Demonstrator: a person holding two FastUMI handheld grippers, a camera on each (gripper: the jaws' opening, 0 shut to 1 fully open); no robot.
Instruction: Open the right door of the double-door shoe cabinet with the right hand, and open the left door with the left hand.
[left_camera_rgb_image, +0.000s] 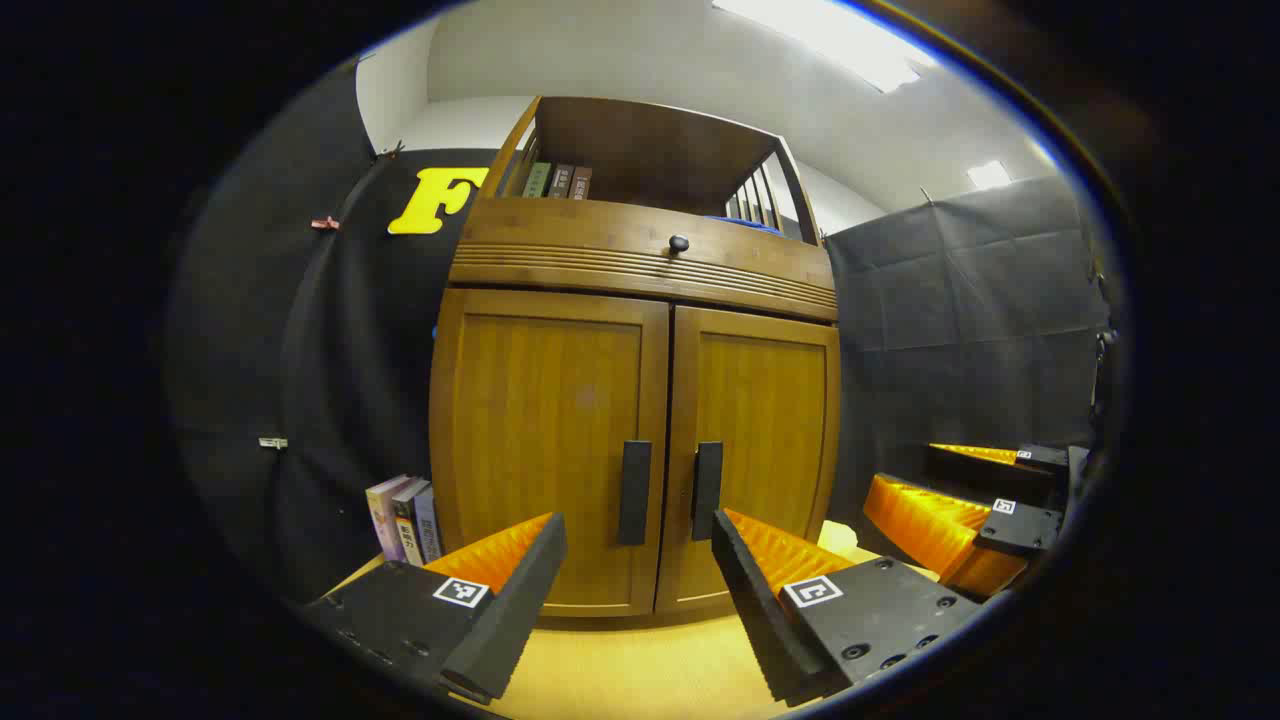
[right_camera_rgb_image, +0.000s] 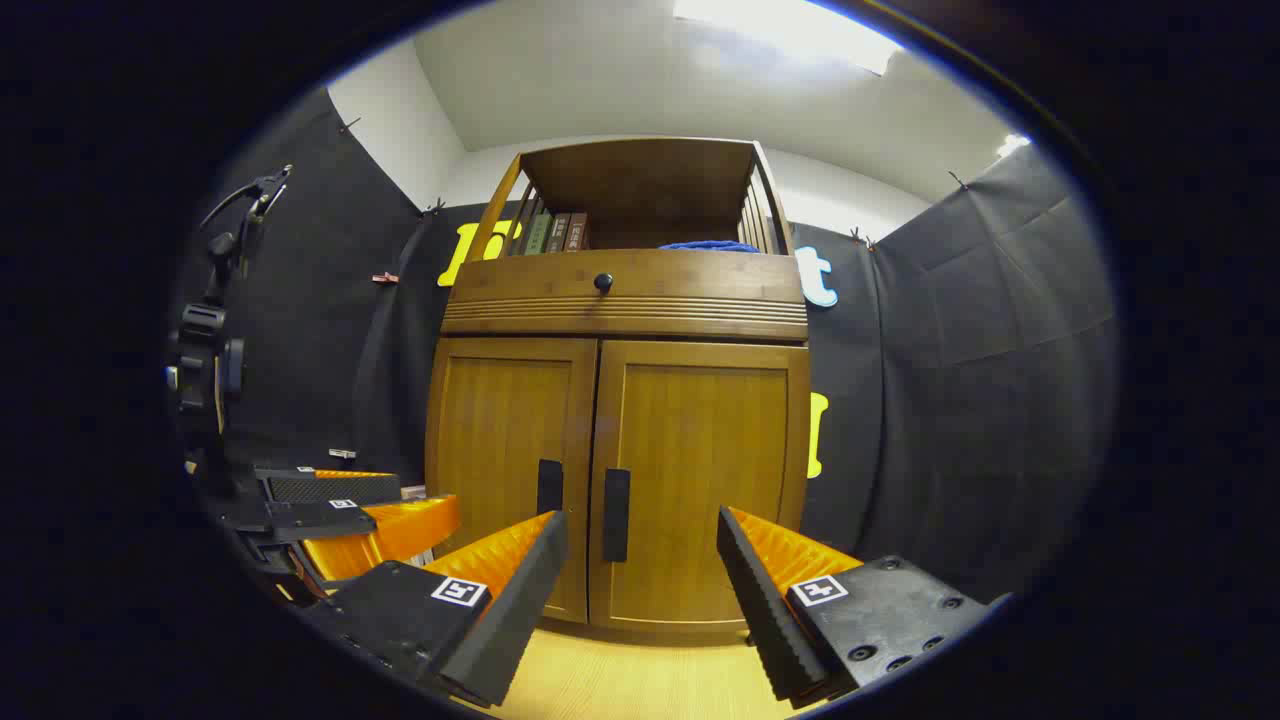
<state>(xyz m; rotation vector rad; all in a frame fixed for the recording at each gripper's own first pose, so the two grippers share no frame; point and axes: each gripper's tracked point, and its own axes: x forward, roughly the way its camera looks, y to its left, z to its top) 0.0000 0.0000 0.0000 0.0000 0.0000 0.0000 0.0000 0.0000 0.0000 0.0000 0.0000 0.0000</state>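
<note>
The wooden shoe cabinet (left_camera_rgb_image: 640, 400) (right_camera_rgb_image: 620, 440) stands ahead with both doors closed. In the left gripper view the left door (left_camera_rgb_image: 545, 440) carries a black handle (left_camera_rgb_image: 634, 492) and the right door (left_camera_rgb_image: 765, 440) a matching handle (left_camera_rgb_image: 707, 490). My left gripper (left_camera_rgb_image: 640, 560) is open, short of the handles, nothing between its fingers. The right gripper view shows the right door (right_camera_rgb_image: 700, 480) with its handle (right_camera_rgb_image: 616, 515) and the left door's handle (right_camera_rgb_image: 549, 487). My right gripper (right_camera_rgb_image: 640, 570) is open, also short of the doors. The right gripper (left_camera_rgb_image: 980, 520) appears at the left gripper view's right edge.
Above the doors sit a drawer with a round knob (left_camera_rgb_image: 678, 243) and an open shelf with books (left_camera_rgb_image: 557, 181) and blue cloth (right_camera_rgb_image: 710, 245). Books (left_camera_rgb_image: 403, 518) lean beside the cabinet's left foot. The floor (left_camera_rgb_image: 640, 670) is light wood. A camera stand (right_camera_rgb_image: 205, 350) rises at the left.
</note>
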